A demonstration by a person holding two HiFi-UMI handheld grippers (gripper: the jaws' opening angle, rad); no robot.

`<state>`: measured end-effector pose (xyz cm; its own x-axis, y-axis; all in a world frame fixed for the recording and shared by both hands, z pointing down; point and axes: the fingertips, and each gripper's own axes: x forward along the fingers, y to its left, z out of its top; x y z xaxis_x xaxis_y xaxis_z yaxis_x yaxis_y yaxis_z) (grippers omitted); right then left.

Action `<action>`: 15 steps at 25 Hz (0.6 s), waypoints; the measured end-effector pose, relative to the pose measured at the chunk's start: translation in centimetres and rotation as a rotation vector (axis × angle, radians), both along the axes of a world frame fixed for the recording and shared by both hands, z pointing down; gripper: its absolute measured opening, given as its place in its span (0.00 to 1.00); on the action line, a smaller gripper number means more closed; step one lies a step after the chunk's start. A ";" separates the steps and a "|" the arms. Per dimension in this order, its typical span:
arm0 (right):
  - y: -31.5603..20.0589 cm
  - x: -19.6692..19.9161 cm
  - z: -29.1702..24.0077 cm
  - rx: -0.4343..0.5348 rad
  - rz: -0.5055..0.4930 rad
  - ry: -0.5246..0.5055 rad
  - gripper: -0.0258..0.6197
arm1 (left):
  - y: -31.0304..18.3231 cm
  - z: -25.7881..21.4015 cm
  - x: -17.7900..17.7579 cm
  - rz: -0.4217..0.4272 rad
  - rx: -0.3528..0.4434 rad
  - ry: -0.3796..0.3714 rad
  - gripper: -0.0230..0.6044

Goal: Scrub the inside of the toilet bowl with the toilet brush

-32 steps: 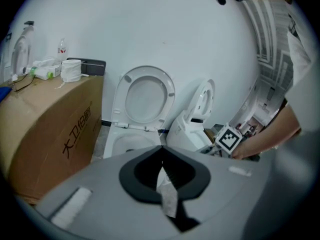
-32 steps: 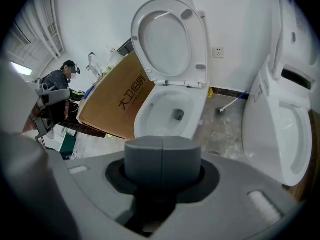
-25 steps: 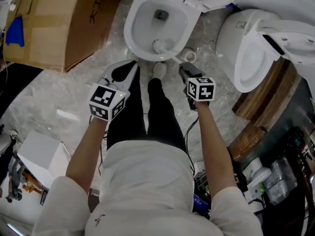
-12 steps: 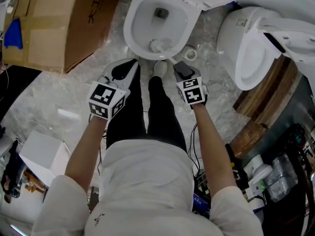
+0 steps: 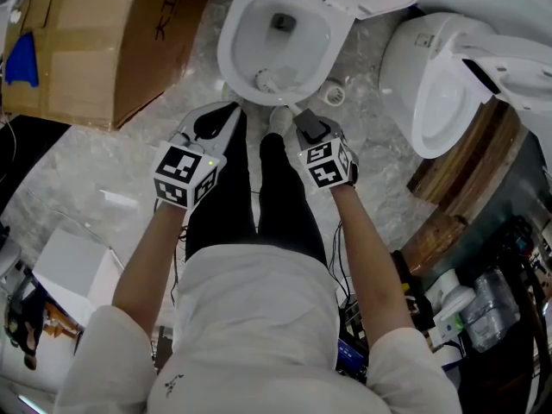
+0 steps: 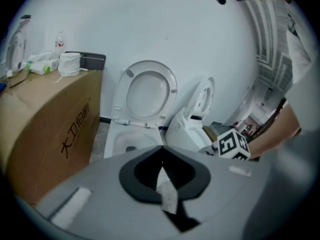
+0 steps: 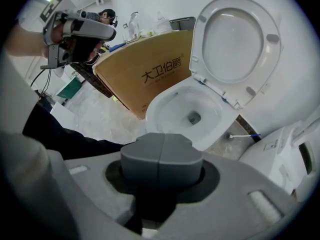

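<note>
Toilet brush (image 5: 266,80): its head lies inside the toilet bowl (image 5: 226,50), against the near rim. The white handle slants back to the right gripper's tips.
Right gripper (image 5: 304,121): sits just outside the bowl's near rim, jaws pressed together on the handle. In the right gripper view the pads meet and hide the brush.
Left gripper (image 5: 235,112): jaws closed to a point, left of the right gripper, just short of the bowl and clear of the brush.
Seat (image 6: 146,95): raised upright.

claw (image 7: 161,156) together (toilet bowl (image 7: 172,106) beyond)
</note>
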<state>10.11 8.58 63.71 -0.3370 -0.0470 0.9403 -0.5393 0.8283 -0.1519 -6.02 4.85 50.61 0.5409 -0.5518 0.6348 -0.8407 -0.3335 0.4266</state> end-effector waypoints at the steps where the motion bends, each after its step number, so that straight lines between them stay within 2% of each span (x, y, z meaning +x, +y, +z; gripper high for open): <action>1: 0.0 -0.3 0.0 -0.002 -0.002 -0.001 0.27 | 0.0 0.1 -0.1 0.001 -0.001 0.000 0.01; 15: -0.5 -4.5 -0.1 -0.005 -0.041 -0.030 0.27 | -1.0 0.3 -2.1 0.001 -0.013 0.004 0.01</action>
<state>5.62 8.03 63.57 -0.3662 -0.0281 0.9301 -0.5000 0.8489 -0.1712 -8.07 3.86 50.93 0.5443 -0.5428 0.6396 -0.8385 -0.3292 0.4342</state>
